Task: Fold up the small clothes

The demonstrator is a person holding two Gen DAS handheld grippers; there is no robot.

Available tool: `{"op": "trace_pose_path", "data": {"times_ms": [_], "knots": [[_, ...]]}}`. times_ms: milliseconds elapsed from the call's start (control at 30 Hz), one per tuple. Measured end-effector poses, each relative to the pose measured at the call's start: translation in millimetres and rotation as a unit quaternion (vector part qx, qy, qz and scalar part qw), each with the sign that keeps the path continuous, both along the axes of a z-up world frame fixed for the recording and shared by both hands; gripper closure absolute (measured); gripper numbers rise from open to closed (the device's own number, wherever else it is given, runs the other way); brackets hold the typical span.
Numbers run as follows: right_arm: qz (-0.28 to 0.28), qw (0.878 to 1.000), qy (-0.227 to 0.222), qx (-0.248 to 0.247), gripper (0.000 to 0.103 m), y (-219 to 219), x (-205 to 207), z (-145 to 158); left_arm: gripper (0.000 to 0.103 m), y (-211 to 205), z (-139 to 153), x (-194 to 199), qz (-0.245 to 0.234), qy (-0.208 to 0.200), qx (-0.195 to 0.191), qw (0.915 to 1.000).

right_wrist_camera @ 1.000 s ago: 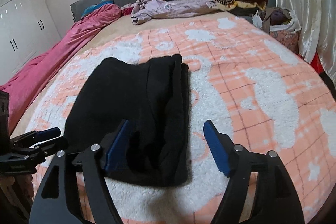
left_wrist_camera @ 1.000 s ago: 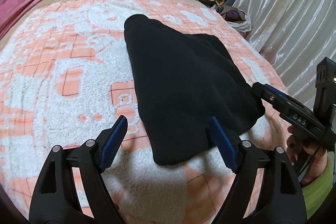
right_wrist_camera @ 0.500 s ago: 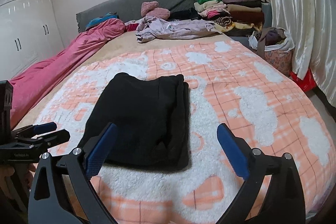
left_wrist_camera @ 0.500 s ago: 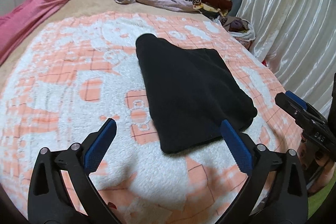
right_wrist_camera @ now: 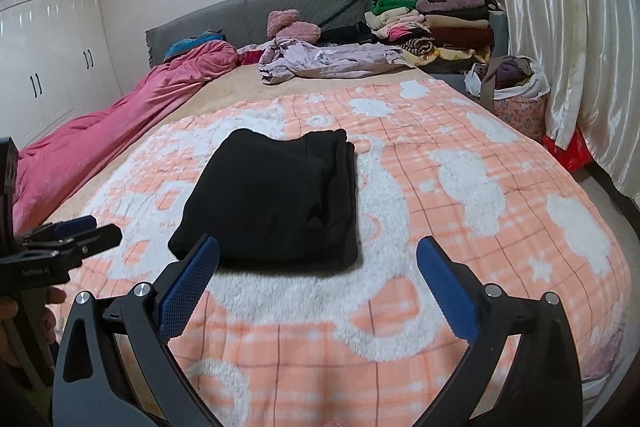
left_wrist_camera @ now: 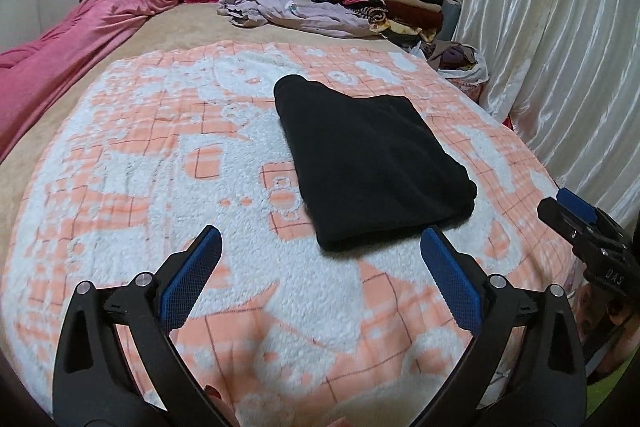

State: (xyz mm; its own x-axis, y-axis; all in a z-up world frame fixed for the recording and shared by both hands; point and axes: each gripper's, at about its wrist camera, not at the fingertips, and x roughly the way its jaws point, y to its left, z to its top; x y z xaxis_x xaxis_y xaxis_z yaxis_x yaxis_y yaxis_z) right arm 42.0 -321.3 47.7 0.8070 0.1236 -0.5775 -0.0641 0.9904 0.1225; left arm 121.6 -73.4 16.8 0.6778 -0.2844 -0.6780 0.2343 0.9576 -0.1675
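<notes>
One bag (right_wrist_camera: 516, 95) of clothes (right_wrist_camera: 510, 69)

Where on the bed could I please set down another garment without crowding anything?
Free: the blanket right of the folded black garment toward the curtain, and left of it toward the pink duvet. Crowded: the headboard end, with the lilac garment and stacked clothes.

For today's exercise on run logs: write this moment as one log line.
garment: black folded garment flat on orange-white blanket | left gripper: open, empty | right gripper: opening, empty
</notes>
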Motion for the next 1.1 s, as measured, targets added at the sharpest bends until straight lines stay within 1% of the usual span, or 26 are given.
{"op": "trace_pose_path", "data": {"times_ms": [167,267,467,633,1100], "knots": [[0.008,1.000,0.011,-0.002,0.005,4,-14,-9,0.010,1,-3,-13,0.004,-0.006,0.006,1.0000],[0.002,1.000,0.016,-0.001,0.004,6,-20,-16,0.010,1,-8,-20,0.004,-0.003,0.007,1.0000],[0.001,1.000,0.024,-0.016,0.004,19,-32,-33,0.010,-4,-26,-34,-0.004,0.011,0.020,0.9997],[0.005,0.999,0.016,-0.032,0.004,27,-39,-37,0.010,-6,-37,-40,-0.004,0.016,0.028,0.9995],[0.006,0.999,0.031,-0.022,0.004,27,-38,-42,0.010,-3,-37,-43,0.005,0.017,0.024,0.9995]]}}
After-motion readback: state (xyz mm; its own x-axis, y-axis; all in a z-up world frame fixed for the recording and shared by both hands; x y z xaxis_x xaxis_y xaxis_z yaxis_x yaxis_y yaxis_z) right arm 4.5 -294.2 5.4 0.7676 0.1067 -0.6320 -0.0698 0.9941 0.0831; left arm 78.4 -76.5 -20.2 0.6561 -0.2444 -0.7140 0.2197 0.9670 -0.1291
